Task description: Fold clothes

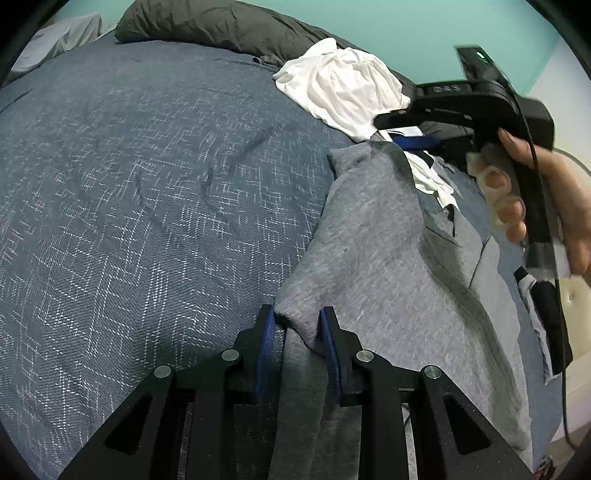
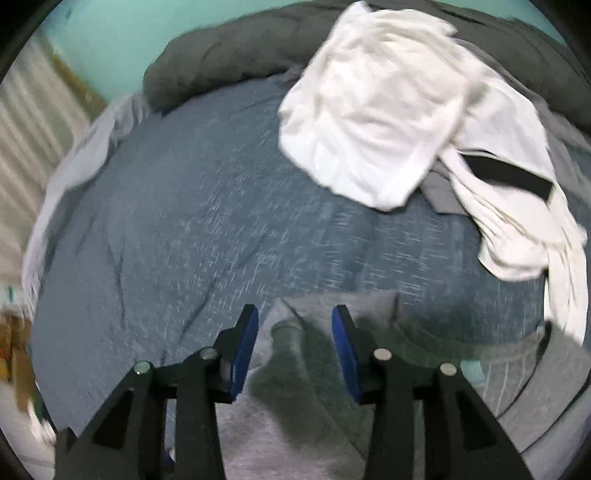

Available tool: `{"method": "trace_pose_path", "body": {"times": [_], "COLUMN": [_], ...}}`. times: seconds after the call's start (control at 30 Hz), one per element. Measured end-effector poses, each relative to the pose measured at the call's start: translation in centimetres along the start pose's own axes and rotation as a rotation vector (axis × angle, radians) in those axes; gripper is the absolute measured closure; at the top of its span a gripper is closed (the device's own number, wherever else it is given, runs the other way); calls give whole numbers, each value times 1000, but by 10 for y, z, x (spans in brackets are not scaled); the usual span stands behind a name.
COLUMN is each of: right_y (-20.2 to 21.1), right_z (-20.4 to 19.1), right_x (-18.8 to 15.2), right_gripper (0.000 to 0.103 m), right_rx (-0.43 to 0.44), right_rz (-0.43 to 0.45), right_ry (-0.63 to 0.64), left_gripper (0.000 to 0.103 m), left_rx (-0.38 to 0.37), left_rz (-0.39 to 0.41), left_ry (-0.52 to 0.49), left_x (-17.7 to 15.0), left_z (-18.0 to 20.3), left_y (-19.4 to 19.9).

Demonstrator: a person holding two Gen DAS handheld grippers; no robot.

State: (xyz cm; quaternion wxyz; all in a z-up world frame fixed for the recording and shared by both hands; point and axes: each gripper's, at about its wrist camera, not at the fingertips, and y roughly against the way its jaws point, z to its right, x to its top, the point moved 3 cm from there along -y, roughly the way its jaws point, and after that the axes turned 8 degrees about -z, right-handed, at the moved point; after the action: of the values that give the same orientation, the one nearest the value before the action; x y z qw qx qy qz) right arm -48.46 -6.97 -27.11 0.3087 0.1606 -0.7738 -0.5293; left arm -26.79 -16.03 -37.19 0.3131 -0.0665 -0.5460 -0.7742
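Note:
A grey garment (image 1: 388, 266) lies on the blue bed cover (image 1: 147, 184), stretched from near me to the far right. My left gripper (image 1: 297, 317) has its blue pads on either side of a corner fold of the grey cloth, which runs down between the fingers. In the right wrist view my right gripper (image 2: 295, 317) is open above another edge of the grey garment (image 2: 291, 336), with cloth lying between and below the pads. The right gripper body (image 1: 480, 107) and the hand holding it show in the left view, at the garment's far end.
A crumpled white garment (image 1: 343, 88) lies at the far side of the bed; it shows large in the right wrist view (image 2: 373, 110), with another white piece with a black band (image 2: 517, 206). A dark grey duvet (image 1: 207, 22) lies along the teal wall.

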Motion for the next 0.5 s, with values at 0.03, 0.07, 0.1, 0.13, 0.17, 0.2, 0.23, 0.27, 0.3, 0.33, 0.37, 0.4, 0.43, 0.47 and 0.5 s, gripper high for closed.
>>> {"method": "trace_pose_path", "body": {"times": [0.03, 0.07, 0.1, 0.13, 0.17, 0.2, 0.23, 0.27, 0.3, 0.33, 0.37, 0.4, 0.43, 0.47, 0.5], "right_y": [-4, -8, -12, -16, -19, -21, -23, -25, -25, -25, -23, -18, -14, -9, -4], "right_z": [-4, -7, -9, -9, -10, -10, -12, -13, -14, -16, -18, -20, -23, -25, -27], "right_x": [2, 2, 3, 3, 3, 2, 0, -1, -1, -1, 0, 3, 7, 10, 14], "right_gripper": [61, 61, 61, 61, 69, 79, 92, 93, 94, 95, 95, 95, 95, 96, 96], "right_rx": [-14, -19, -22, -25, -23, -19, -11, 0, 15, 35, 56, 80, 102, 122, 143], "right_rz": [-23, -43, -60, -72, -83, -91, -94, -95, -92, -84, -65, -31, 1, 29, 58], "right_ry": [20, 37, 47, 49, 49, 47, 47, 49, 45, 37, 32, 28, 24, 18, 11], "left_gripper": [76, 76, 76, 76, 76, 78, 81, 83, 88, 89, 90, 91, 92, 92, 92], "left_rx": [0, -1, -3, -5, -6, -9, -15, -21, -27, -33, -34, -34, -36, -37, -40], "left_rz": [-2, -3, -4, -4, -3, -3, -2, -2, -1, -1, 5, 14, 26, 40, 50], "left_ry": [-2, -3, -4, -5, -7, -6, -5, -3, -3, -3, -6, -10, -10, -10, -7], "left_x": [0, 1, -1, -1, -1, 0, 0, 0, 0, 0, 1, 2, 3, 4, 5], "left_z": [0, 0, 1, 1, 1, 1, 1, 1, 2, 2, 3, 4, 4, 5, 5], "left_y": [0, -1, 0, 0, 0, 0, 1, 2, 3, 4, 6, 9, 13, 16, 20]}}
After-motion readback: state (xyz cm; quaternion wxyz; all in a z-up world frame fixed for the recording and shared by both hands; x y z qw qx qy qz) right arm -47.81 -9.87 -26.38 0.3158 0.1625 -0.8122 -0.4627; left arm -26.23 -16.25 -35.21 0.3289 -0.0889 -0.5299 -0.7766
